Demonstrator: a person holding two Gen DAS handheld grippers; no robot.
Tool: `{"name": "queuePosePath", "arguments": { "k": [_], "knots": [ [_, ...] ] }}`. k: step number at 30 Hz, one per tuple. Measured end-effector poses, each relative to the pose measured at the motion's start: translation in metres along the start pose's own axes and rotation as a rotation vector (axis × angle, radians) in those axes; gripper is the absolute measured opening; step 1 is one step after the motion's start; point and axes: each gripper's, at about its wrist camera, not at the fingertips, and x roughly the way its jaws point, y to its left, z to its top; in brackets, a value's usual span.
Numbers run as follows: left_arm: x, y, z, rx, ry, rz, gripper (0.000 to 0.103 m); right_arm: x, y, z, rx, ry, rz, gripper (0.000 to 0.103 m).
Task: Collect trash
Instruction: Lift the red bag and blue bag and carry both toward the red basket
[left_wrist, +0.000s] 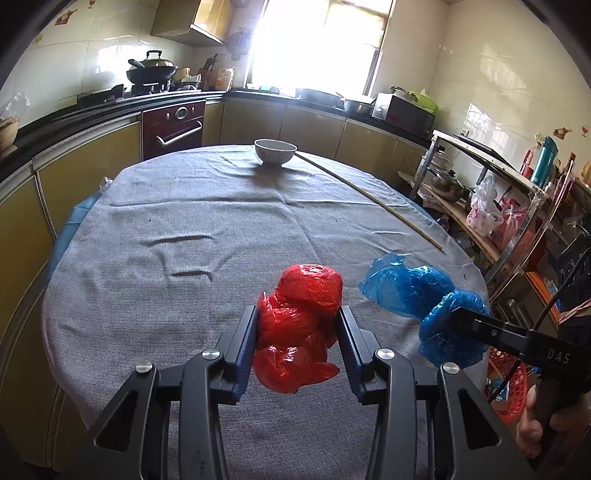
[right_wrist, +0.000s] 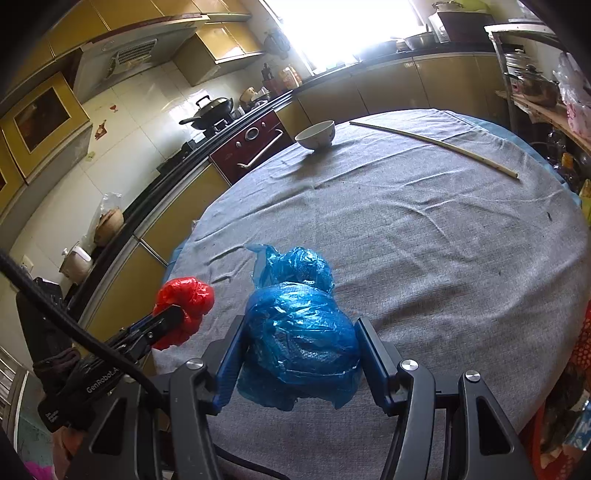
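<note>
Above the worktop (left_wrist: 184, 221), near edge: your left hand-held gripper (left_wrist: 298, 319) clamps the red bag (left_wrist: 299, 321); at its 3 o'clock, your right hand-held gripper (right_wrist: 300, 334) clamps the blue bag (right_wrist: 299, 332).

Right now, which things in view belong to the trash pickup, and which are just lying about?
Trash job:
- red plastic bag, clamped in left gripper
- blue plastic bag, clamped in right gripper

Lying about:
- bowl
- thin stick
- grey tablecloth

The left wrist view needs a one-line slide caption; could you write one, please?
Left tool grips a red plastic bag above the grey-clothed table; right tool holds a blue bag alongside.
</note>
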Motion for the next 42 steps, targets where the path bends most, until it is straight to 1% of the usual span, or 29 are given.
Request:
{"name": "queuePosePath", "arguments": {
  "k": [9,21,27,34,42],
  "knots": [
    [-0.014,-0.005,-0.002,0.01,-0.024,0.004,0.044,-0.013,0.003,-0.007,0.005,-0.028,0.009,0.061],
    [-0.03,-0.029,-0.002,0.052,-0.05,0.008,0.044,-0.04,-0.004,-0.015,0.025,-0.082,0.027,0.061],
    [-0.04,-0.04,-0.002,0.067,-0.068,0.024,0.044,-0.055,-0.007,-0.016,0.025,-0.113,0.044,0.061],
    [-0.045,-0.055,-0.004,0.092,-0.073,0.045,0.044,-0.066,-0.013,-0.019,0.037,-0.142,0.072,0.061],
    [-0.041,-0.068,-0.007,0.116,-0.059,0.068,0.044,-0.069,-0.025,-0.02,0.062,-0.15,0.094,0.061]
  ]
}}
